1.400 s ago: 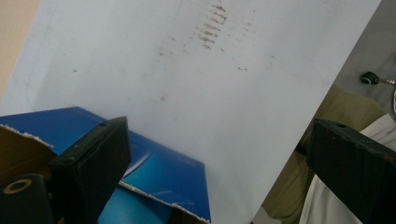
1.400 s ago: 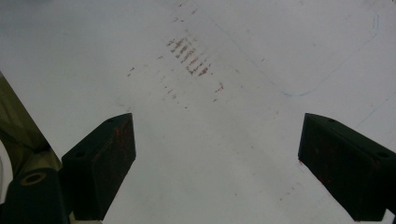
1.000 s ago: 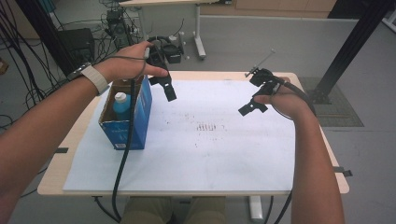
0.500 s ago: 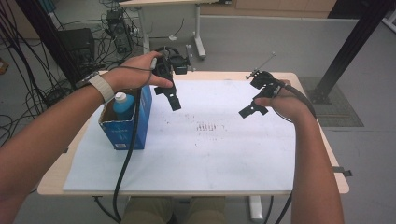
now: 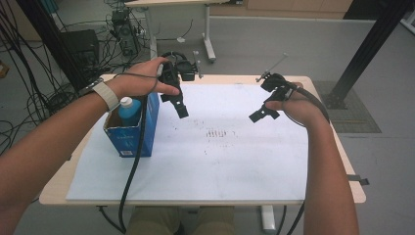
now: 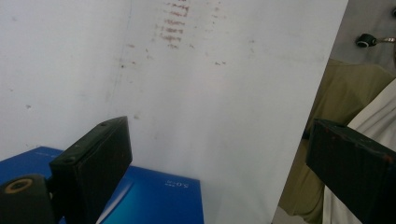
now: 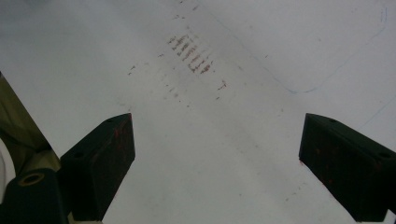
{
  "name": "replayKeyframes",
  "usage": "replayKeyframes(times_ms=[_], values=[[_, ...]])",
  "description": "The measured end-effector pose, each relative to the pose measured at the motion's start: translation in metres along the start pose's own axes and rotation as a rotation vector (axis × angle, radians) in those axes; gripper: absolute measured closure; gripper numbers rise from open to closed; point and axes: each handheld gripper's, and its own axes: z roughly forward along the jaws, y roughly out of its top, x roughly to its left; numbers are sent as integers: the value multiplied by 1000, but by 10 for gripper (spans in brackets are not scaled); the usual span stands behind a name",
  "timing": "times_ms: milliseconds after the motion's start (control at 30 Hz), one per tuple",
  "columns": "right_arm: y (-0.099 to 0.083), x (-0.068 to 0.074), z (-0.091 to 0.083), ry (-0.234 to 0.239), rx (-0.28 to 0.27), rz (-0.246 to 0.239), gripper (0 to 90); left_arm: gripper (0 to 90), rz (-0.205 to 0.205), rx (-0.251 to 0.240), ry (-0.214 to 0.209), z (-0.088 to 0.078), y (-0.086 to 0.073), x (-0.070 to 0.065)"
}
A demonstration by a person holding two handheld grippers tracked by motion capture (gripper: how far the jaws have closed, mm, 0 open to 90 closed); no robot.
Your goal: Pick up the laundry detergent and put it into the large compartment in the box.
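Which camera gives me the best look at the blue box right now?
The high view: it shows the whole blue box standing at the table's left, open-topped, with a bottle inside. The left gripper view catches just a blue corner between its jaws. The right gripper view looks at the white sheet.

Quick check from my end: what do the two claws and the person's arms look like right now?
Both claws, left claw and right claw, are black with flat, blocky jaws; the right one's pads carry reddish specks. A thick black cable trails from the left claw. The forearms are bare, with no sleeves, and a white-strapped watch sits on the left wrist.
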Motion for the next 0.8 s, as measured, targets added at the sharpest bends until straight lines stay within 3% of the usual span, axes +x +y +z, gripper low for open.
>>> replayKeyframes(times_ms=[800], values=[[-3,3,-4,-9,-4,1,104,76,0,1,12,1,1,-3]])
